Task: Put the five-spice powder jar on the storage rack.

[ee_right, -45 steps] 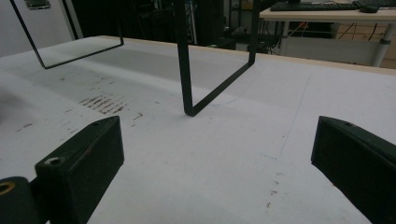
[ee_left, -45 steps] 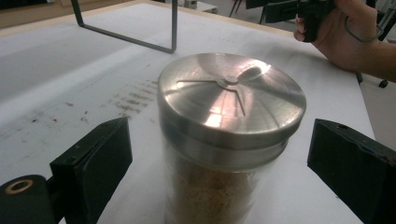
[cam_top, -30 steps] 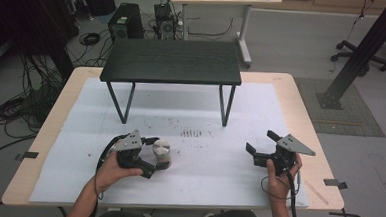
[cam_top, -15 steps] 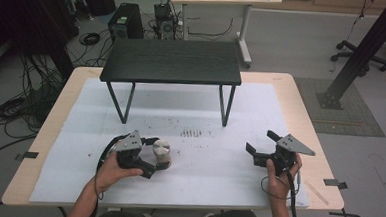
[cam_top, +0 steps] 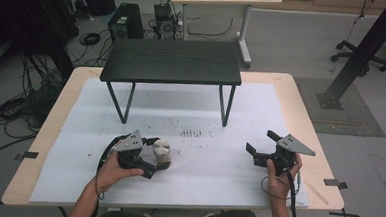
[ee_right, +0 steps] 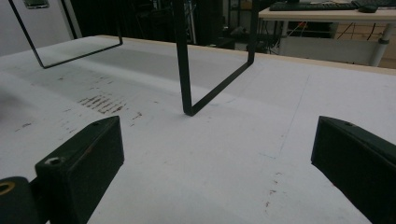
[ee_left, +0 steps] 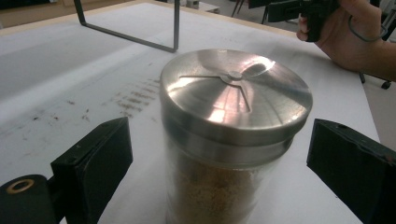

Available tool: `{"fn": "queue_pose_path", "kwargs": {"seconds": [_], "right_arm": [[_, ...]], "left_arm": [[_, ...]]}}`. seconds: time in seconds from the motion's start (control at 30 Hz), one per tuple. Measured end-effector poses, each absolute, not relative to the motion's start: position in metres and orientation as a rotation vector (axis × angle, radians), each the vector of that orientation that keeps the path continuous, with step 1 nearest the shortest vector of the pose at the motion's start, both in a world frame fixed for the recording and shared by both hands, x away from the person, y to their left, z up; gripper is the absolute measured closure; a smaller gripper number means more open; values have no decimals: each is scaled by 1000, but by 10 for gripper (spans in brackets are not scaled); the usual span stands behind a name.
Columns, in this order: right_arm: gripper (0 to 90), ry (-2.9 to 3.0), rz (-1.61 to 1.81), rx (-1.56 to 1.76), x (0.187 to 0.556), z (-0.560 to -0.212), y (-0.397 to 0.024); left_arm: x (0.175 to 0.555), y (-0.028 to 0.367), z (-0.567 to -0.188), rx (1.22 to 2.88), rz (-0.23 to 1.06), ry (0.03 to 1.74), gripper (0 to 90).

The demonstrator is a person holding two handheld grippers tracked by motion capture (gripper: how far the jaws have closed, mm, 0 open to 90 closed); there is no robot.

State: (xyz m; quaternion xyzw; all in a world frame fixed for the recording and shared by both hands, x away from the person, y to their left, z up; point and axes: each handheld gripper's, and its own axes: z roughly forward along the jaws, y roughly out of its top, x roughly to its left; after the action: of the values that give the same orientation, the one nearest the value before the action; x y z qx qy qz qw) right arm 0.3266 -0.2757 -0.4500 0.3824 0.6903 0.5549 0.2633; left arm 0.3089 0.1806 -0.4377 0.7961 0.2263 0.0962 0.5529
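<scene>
A glass jar with a shiny metal lid and brownish grains inside stands upright on the white sheet at the front left. My left gripper is open around it. In the left gripper view the two black jaws of this gripper stand wide on either side of the jar with gaps, not touching it. My right gripper is held at the front right, open, with nothing between its jaws. The right gripper view has that gripper looking over bare sheet toward a black metal leg.
A small black table on thin metal legs stands at the back middle of the sheet. A white sheet covers the wooden tabletop. Dark scuff marks lie between the two grippers. Cables and desks are on the floor beyond.
</scene>
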Motion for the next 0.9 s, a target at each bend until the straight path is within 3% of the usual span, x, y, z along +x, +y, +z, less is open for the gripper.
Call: {"fn": "queue_pose_path", "kwargs": {"seconds": [0.9], "right_arm": [[25, 1871, 1499, 1028, 327, -450, -275]], "left_arm": [[308, 178, -439, 1884, 235, 537, 105]]}}
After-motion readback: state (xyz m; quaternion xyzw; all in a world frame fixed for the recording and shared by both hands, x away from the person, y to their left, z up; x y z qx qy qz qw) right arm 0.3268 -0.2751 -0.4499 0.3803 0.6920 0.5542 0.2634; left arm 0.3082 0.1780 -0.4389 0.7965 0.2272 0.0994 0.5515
